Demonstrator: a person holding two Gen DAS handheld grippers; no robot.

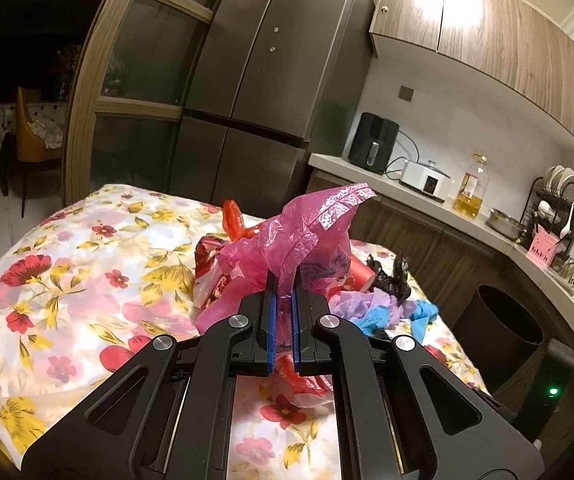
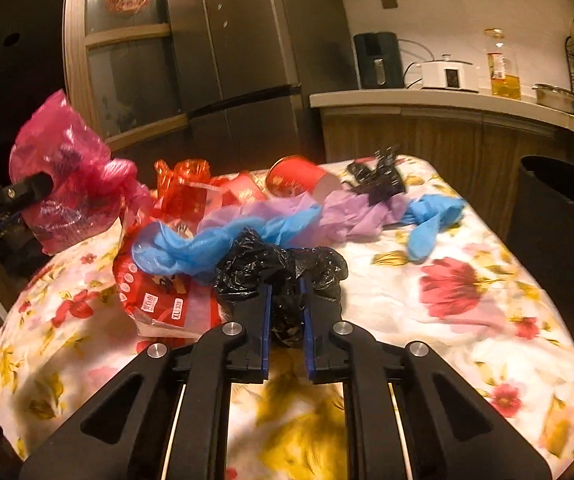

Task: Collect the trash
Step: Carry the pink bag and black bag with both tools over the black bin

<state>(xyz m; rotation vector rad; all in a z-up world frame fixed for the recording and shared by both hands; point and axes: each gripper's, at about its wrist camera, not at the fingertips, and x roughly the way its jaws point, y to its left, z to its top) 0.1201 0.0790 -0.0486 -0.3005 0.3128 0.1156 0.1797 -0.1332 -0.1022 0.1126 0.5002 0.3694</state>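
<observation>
Left wrist view: the left gripper has its jaws clamped on a pink bag, raised above the floral surface; the black bin stands beside it, right. Right wrist view: the right gripper has its jaws closed on a black bag, which lies among blue and purple film and a red cup. Judged step: pick-up; next, carry both bags to the bin. The bin's interior is dark, contents indiscernible.

Each tool, left tool and right tool, is matte black with 2 blue-padded fingers and 4 silver screws.
</observation>
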